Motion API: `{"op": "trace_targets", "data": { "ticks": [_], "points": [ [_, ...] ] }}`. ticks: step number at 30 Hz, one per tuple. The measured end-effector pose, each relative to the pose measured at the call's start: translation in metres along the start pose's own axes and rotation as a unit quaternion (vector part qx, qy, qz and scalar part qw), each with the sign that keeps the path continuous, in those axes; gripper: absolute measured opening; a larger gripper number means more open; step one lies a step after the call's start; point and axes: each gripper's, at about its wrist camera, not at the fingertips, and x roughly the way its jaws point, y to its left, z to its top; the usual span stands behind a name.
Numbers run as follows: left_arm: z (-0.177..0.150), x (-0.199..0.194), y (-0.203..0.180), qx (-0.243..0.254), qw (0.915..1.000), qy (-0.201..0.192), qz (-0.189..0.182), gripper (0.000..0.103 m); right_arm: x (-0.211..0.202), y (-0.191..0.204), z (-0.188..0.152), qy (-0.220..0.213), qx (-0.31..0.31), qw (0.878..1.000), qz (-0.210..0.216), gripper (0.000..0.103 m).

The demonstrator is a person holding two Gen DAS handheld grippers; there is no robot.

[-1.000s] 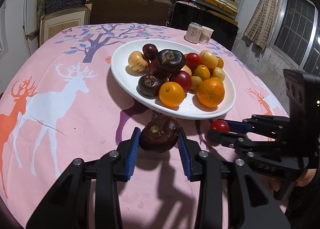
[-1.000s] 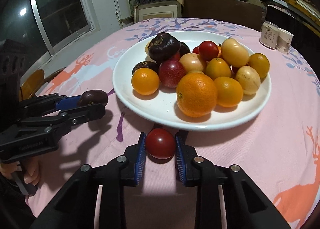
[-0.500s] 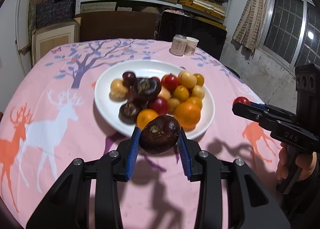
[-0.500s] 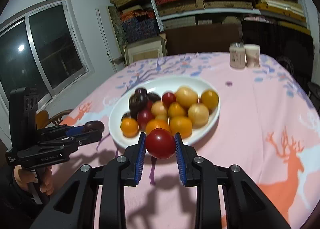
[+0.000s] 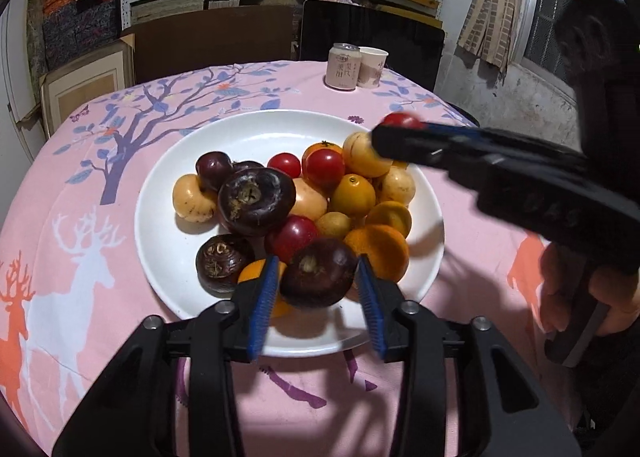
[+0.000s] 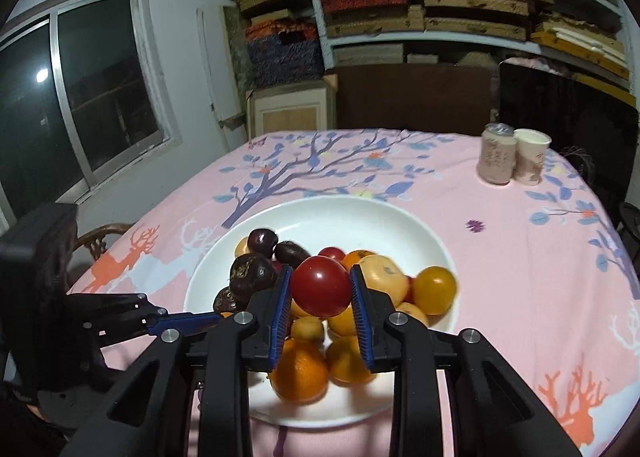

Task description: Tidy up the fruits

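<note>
Between the blue pads of the left gripper sits a dark purple fruit, stem scar turned up toward the camera. The jaws are opening around it: a sliver of gap shows at the pad on one side, so the fruit looks released or nearly so (whether the other pad presses on it I cannot tell). Directly beyond and below these tongs lies the white plate, so the release is placed over the near rim of the fruit pile, next to two other dark purple fruits, which suggests like is being put with like.

The right gripper carries a red tomato between its pads, and its jaws too are starting to open, though both pads appear to touch the tomato's sides. Below and ahead of these tongs is the yellow and orange side of the pile, with an orange closest beneath and other red tomatoes further in. Held high over the heap, the tomato can drop onto the top instead of nudging fruit off the rim.

Beyond both tongs, well apart from the plate, a can and a paper cup stand touching on the pink tablecloth.
</note>
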Motion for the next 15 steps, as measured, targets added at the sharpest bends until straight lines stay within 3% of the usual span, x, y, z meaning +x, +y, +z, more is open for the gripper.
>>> {"op": "trace_targets", "data": {
  "ticks": [1, 2, 3, 8, 11, 15],
  "points": [
    [0.0, 0.0, 0.0, 0.0, 1.0, 0.0, 0.002, 0.068, 0.001, 0.002, -0.001, -0.004, -0.004, 1.0, -0.004, 0.052],
    [0.0, -0.002, 0.0, -0.002, 1.0, -0.007, 0.006, 0.077, -0.001, 0.002, -0.003, -0.014, -0.006, 1.0, -0.009, 0.057],
    [0.0, -0.006, 0.001, -0.002, 0.9998, -0.016, 0.009, 0.08, -0.003, 0.002, -0.004, -0.017, -0.004, 1.0, -0.007, 0.06],
    [-0.006, -0.025, 0.005, -0.009, 0.9994, -0.031, 0.011, 0.088, -0.035, -0.006, -0.017, -0.037, 0.03, 0.999, 0.011, 0.061],
    [-0.022, -0.037, 0.006, -0.015, 0.9995, -0.027, 0.007, 0.098, -0.059, -0.009, -0.04, -0.043, 0.057, 0.997, 0.009, 0.081],
    [-0.05, -0.045, 0.003, -0.027, 0.9992, -0.002, 0.028, 0.098, -0.074, -0.008, -0.063, -0.028, 0.074, 0.997, -0.006, 0.099]
  ]
}}
